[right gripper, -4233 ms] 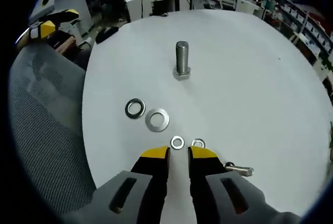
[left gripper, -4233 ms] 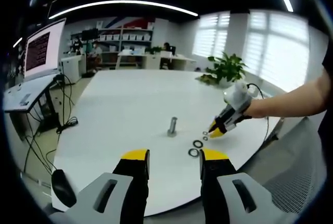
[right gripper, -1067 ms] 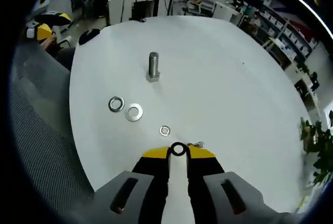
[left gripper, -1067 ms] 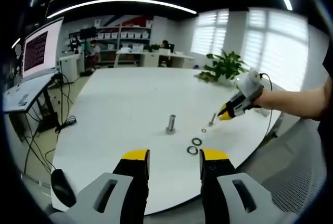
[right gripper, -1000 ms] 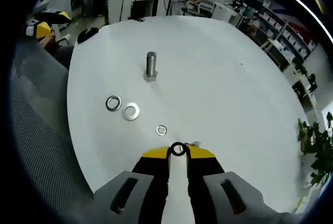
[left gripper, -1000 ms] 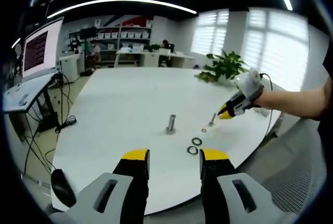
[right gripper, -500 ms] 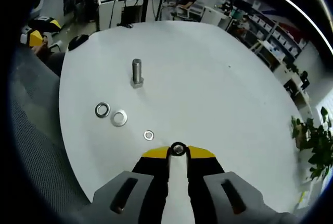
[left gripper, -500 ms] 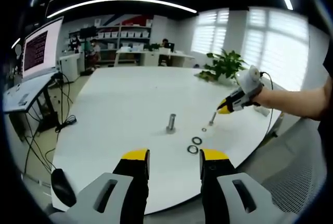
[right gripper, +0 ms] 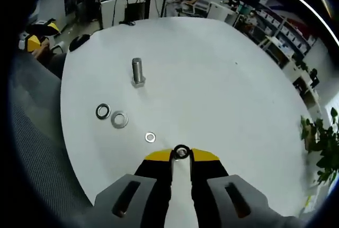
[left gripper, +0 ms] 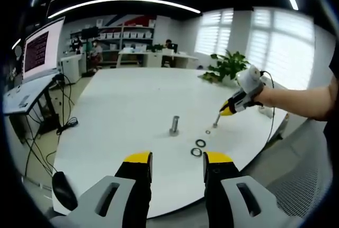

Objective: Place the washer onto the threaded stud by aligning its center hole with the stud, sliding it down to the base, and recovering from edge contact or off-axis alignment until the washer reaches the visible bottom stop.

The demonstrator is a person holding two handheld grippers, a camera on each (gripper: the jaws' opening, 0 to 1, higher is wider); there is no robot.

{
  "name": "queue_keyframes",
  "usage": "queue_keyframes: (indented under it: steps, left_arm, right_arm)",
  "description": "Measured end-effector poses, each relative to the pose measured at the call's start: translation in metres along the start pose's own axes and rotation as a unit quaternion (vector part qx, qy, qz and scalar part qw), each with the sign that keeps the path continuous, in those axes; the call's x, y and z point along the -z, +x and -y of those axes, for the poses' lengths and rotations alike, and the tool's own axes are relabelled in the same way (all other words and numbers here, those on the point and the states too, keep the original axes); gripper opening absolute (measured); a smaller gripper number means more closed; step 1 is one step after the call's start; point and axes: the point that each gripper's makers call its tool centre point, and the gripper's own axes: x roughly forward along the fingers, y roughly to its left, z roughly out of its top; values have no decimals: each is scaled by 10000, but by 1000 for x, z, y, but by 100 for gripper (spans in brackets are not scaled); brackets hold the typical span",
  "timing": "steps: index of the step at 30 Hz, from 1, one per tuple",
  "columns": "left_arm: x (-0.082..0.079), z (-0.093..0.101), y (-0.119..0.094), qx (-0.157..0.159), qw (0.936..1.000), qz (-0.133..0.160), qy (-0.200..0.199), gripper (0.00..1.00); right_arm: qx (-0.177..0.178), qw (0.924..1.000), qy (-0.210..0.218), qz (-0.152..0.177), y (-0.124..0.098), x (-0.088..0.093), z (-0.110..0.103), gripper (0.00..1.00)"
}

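Washer (right gripper: 181,151): a small ring pinched upright between the yellow tips of the right gripper (right gripper: 181,155), held in the air above the white table (right gripper: 222,79). In the right gripper view it sits at 6 o'clock from the stud (right gripper: 137,72), well apart from it. The stud stands upright on its hex base near the table's middle, bare, with nothing on its thread.

Three more washers lie flat on the table between stud and gripper: a small one (right gripper: 150,137) at 10 o'clock from the held washer and near it, a larger pale one (right gripper: 119,119) beyond that, and a darker one (right gripper: 103,112) just beside the pale one, apart from it.

In the left gripper view, the right gripper (left gripper: 229,110) comes in from 3 o'clock, held by a hand (left gripper: 265,96), its tips above the table at 2 o'clock from the stud (left gripper: 174,125). A bolt (left gripper: 216,120) lies just under those tips. Two dark rings (left gripper: 198,147) lie at 5 o'clock from the stud.

The left gripper (left gripper: 173,160) hangs off the table's near edge, its jaws parted and holding nothing. A plant (left gripper: 229,69) stands at the far edge.
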Motion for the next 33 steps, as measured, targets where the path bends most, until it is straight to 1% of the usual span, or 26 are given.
queue_keyframes:
  steps: [17, 29, 31, 33]
  left_arm:
    - [0, 0, 0, -1, 10000, 13, -6, 36]
    - [-1, 0, 0, -1, 10000, 17, -15, 36]
    - [0, 0, 0, 0, 10000, 9, -13, 36]
    - [0, 0, 0, 2, 10000, 3, -16, 36]
  right_arm:
    - [-102, 9996, -80, -252, 10, 7, -1, 13]
    - [-215, 9987, -222, -406, 13, 4, 2, 13]
    - [-196, 9987, -222, -404, 13, 4, 3, 13]
    - [-174, 9992, -183, -326, 12, 0, 4, 13]
